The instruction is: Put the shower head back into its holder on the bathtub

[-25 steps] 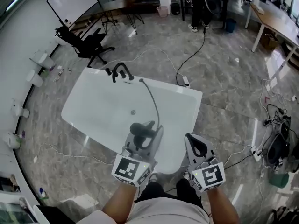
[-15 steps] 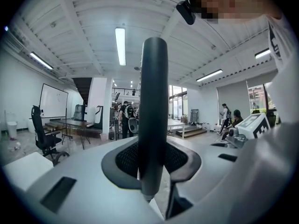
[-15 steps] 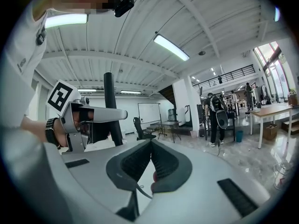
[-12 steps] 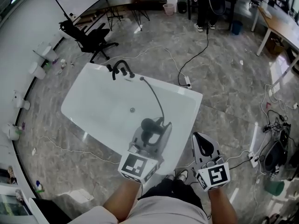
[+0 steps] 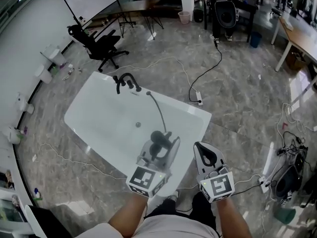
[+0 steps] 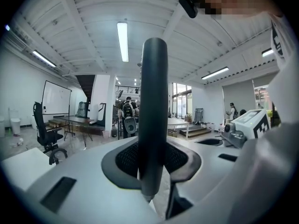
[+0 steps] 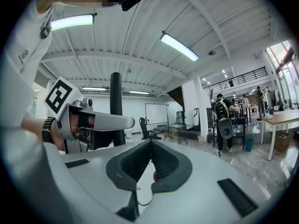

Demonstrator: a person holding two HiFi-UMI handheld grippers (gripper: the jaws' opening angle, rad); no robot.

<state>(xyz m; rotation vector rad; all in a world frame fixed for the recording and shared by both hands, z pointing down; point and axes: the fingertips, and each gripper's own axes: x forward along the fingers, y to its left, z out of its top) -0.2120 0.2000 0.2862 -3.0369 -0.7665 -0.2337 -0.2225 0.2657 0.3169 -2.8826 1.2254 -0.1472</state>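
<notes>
One dark shower head [image 5: 157, 136] stands upright between the jaws of the left gripper [image 5: 160, 147], which are closed on its handle; it hangs above the near end of the white bathtub [image 5: 94, 120]. Its grey hose [image 5: 160, 110] curves from the head up to the tub's far rim, close to the black faucet [image 5: 125, 80]. The right gripper [image 5: 202, 150] has its jaws pressed together with nothing between them, just beside the left one and above the tub's near corner. Beyond the tub, an office chair [image 5: 100, 45] and a whiteboard [image 5: 92, 0] stand on the marble floor [image 5: 237, 98].
</notes>
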